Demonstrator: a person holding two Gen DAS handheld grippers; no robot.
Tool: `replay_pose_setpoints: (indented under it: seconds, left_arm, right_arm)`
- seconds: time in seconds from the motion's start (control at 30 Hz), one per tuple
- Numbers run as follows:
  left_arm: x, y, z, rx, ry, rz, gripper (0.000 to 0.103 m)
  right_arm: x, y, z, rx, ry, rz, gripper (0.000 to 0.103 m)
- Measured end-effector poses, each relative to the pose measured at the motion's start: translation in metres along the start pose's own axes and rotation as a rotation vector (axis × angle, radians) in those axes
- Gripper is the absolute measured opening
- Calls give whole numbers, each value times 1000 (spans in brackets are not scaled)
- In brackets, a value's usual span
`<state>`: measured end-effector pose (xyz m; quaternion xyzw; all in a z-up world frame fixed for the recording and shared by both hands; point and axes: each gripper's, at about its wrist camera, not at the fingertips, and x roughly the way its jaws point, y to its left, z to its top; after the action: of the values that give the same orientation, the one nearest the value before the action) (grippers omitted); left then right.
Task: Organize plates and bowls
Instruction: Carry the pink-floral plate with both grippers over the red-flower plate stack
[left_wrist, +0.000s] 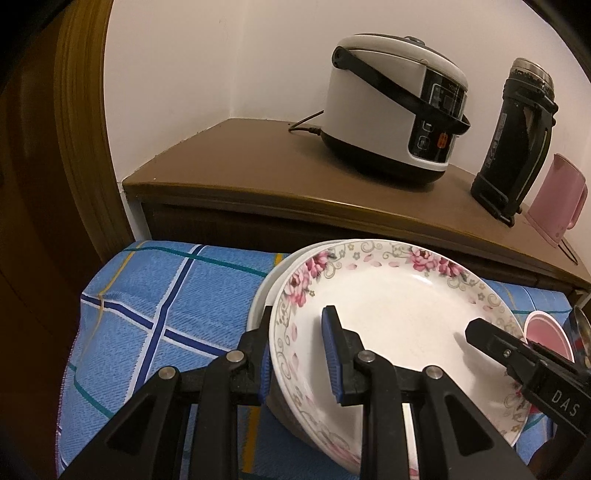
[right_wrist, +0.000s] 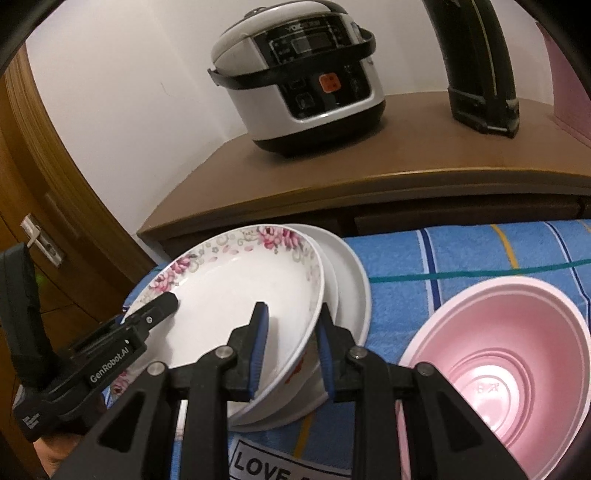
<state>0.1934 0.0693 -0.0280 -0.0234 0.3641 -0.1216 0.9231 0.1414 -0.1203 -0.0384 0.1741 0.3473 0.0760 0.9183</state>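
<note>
A white plate with pink flowers on its rim (left_wrist: 391, 306) (right_wrist: 236, 291) rests a little tilted on a stack of plain white plates (left_wrist: 258, 299) (right_wrist: 351, 284) on a blue checked cloth (left_wrist: 166, 295). My left gripper (left_wrist: 299, 350) is shut on the floral plate's left rim, one finger inside the plate and one outside. My right gripper (right_wrist: 291, 343) is shut on the opposite rim in the same way. One finger of each shows in the other's view. A pink bowl (right_wrist: 498, 350) (left_wrist: 546, 332) stands upright just right of the stack.
Behind the cloth stands a brown cabinet (left_wrist: 240, 158) with a white rice cooker (left_wrist: 391, 107), a black flask (left_wrist: 517, 140) and a pink cup (left_wrist: 554, 199). A wooden door (right_wrist: 37, 240) is at the left. Bare cloth lies left of the stack.
</note>
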Motion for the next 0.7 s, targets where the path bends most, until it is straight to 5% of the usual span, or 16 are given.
replay_pose_setpoints:
  seconds: [0.27, 0.7]
  left_arm:
    - [2, -1, 0, 6, -8, 14, 27]
    - [7, -6, 3, 26, 11, 38, 27]
  right_arm:
    - [2, 5, 2, -5, 8, -5, 40]
    - [-4, 2, 5, 36, 20, -7, 40]
